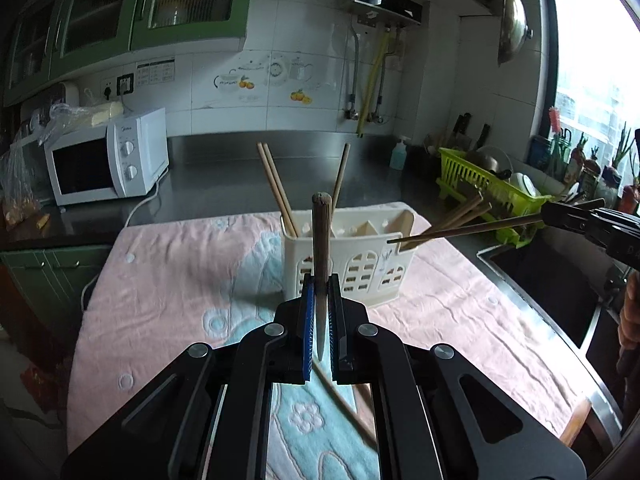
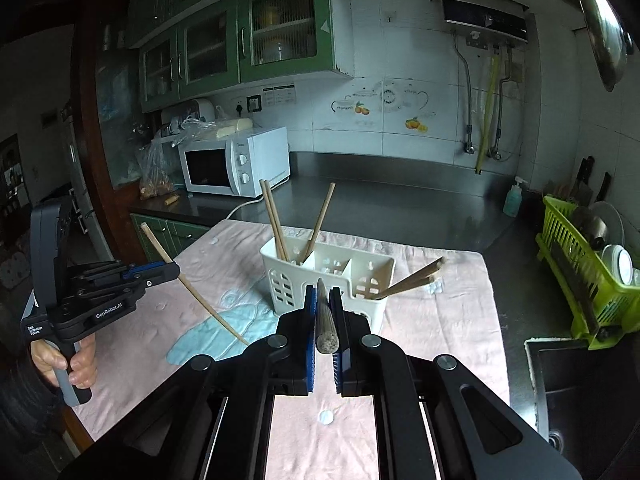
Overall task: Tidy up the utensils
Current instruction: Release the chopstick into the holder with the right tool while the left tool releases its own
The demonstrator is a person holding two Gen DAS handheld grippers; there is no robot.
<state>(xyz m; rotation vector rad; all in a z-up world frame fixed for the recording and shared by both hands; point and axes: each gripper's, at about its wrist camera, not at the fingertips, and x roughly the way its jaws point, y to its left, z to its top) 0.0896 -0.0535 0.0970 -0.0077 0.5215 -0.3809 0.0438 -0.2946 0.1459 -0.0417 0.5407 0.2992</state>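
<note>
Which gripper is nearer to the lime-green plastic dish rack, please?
Right. The right gripper is between the white plastic utensil holder and the dish rack; the left gripper is on the holder's far side.

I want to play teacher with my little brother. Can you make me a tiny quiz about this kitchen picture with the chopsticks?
1. True or false: both grippers are shut on a chopstick.
2. Which section of the white holder is empty in the right wrist view? A) left B) middle C) right
3. Fill in: the holder stands on a pink and blue ____.

Key
1. True. The left gripper clamps one chopstick; the right gripper clamps another chopstick.
2. B. Chopsticks lean in the left section and the right section.
3. Towel.
</note>
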